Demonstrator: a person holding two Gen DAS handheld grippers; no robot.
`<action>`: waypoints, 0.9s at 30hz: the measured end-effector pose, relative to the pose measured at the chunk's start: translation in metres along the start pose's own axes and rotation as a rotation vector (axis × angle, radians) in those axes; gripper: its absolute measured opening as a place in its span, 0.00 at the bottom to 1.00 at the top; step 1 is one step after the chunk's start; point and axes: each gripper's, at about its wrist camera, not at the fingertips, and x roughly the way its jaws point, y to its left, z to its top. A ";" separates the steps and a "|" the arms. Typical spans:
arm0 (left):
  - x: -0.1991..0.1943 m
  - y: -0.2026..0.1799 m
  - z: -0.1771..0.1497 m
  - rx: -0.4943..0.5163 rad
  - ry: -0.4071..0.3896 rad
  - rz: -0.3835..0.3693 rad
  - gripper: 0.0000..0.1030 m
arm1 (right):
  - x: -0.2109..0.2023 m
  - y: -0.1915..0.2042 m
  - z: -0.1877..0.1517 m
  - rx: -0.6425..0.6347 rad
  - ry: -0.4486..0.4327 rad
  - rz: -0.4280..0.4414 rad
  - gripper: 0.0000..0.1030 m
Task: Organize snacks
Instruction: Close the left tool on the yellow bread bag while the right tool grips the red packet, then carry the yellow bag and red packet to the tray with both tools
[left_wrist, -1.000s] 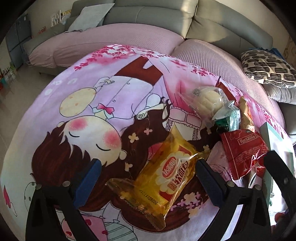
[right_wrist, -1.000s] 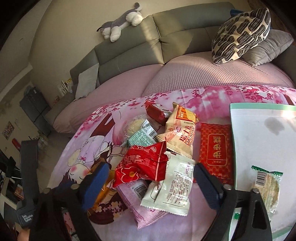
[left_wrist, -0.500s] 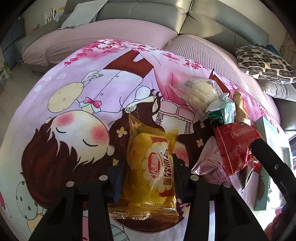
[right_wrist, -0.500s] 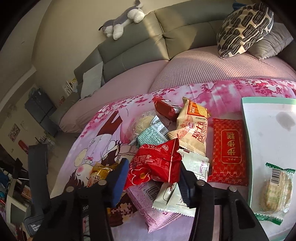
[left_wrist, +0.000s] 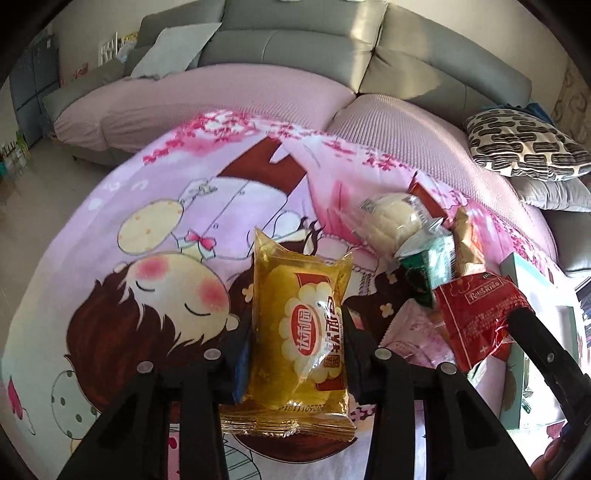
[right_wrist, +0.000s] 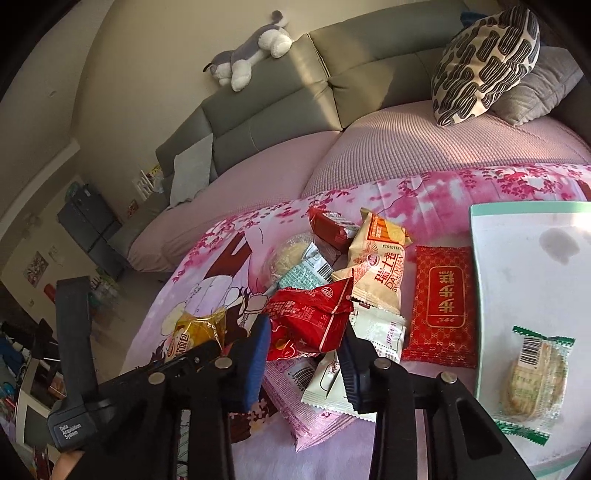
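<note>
Now both tools are clamped on snacks over the cartoon-print blanket (left_wrist: 155, 206) that covers the pink couch seat. Seen from the left wrist, the left hand-held gripper (left_wrist: 295, 347) has just closed its jaws and pinches a yellow bread packet (left_wrist: 301, 332) by its two long sides; the packet stands up between the blue pads, its crimped lower end hanging toward the camera. Beyond it and to the right lies the heap of remaining snacks: a pale round bun in clear wrap (left_wrist: 388, 221), a green-and-white packet (left_wrist: 428, 258) and a tan packet beside it.

From the right wrist, the right hand-held gripper (right_wrist: 304, 343) has likewise just closed, and its pads squeeze a red crinkled packet (right_wrist: 310, 317) at the near edge of the heap. Under and beside that packet lie a white sachet (right_wrist: 380, 332) and a pink striped packet (right_wrist: 295, 402). Farther back sit a cream packet with an orange top (right_wrist: 380, 258) and a dark red packet (right_wrist: 328, 225). A flat red pouch with gold lettering (right_wrist: 443, 306) lies just left of a white tray with a mint-green rim (right_wrist: 476, 295). One snack in a green-edged clear wrapper (right_wrist: 535, 380) lies on the tray. The left tool with its yellow packet shows at the lower left of this view.
</note>
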 end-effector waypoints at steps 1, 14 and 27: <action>-0.002 -0.002 0.001 0.005 -0.007 0.000 0.41 | -0.003 -0.001 0.000 0.000 -0.004 0.001 0.37; -0.027 -0.063 0.003 0.137 -0.078 -0.074 0.41 | -0.046 -0.043 0.011 0.051 -0.063 -0.070 0.37; -0.035 -0.155 -0.012 0.321 -0.090 -0.163 0.41 | -0.123 -0.143 0.024 0.246 -0.208 -0.237 0.37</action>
